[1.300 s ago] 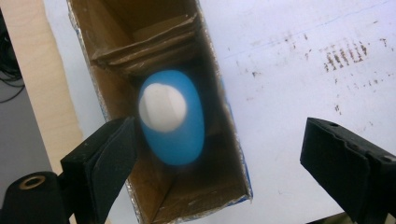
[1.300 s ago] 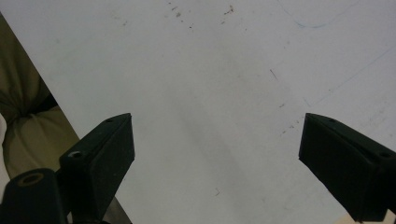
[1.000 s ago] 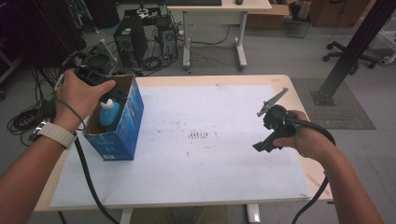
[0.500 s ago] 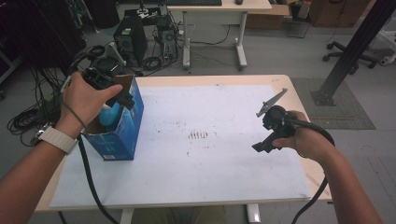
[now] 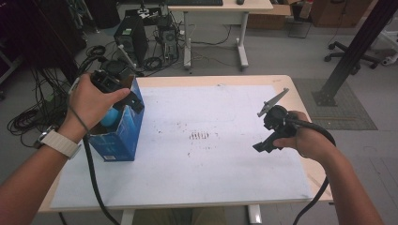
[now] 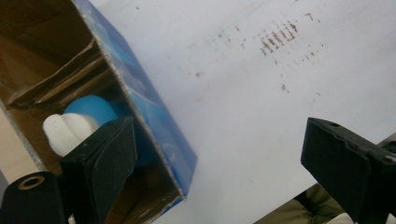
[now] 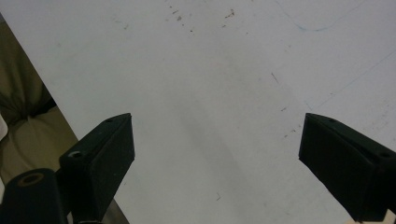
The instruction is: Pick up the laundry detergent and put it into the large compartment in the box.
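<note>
left claw (image 5: 133, 101) shifted right above blue box (image 5: 119, 138)

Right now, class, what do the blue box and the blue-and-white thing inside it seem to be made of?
Blue box: probably cardboard with a glossy printed blue outside; its inside is plain brown, with folded flaps and a raw edge. Blue-and-white thing: likely smooth plastic, with rounded, even-coloured surfaces; what it is cannot be told. Left gripper: jaws open, one inside the box.
</note>
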A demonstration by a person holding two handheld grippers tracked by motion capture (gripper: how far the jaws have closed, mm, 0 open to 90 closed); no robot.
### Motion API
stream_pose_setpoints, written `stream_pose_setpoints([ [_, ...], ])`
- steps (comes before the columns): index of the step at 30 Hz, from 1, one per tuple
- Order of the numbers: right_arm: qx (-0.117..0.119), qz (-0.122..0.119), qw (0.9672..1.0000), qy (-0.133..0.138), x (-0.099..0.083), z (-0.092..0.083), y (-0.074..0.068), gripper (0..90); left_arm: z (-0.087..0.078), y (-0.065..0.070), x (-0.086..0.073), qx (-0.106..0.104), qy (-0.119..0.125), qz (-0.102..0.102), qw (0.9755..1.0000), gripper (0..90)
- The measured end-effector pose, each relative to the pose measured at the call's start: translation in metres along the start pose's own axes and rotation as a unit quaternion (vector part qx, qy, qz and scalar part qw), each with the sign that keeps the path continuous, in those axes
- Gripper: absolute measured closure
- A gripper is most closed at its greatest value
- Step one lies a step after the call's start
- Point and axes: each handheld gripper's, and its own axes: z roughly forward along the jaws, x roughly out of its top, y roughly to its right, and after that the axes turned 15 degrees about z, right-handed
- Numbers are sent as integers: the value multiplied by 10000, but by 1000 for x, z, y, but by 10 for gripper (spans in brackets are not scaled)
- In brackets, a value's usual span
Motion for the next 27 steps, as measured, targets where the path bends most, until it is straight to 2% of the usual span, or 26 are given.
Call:
stream_pose_setpoints([
  [7,9,-5,10000,-3,2,1,1,107,2,12,4,-154,85,286,9994,108],
  [10,3,5,10000,-3,2,1,2,107,3,19,6,-216,136,483,9985,108],
  [14,15,-12,10000,11,3,2,1,107,5,30,7,-398,182,725,9964,107],
  [22,15,-17,10000,3,5,3,-1,107,6,48,9,-444,201,1057,9932,107],
  [27,11,-21,10000,5,6,3,-2,107,6,53,9,-449,226,1159,9920,107],
])
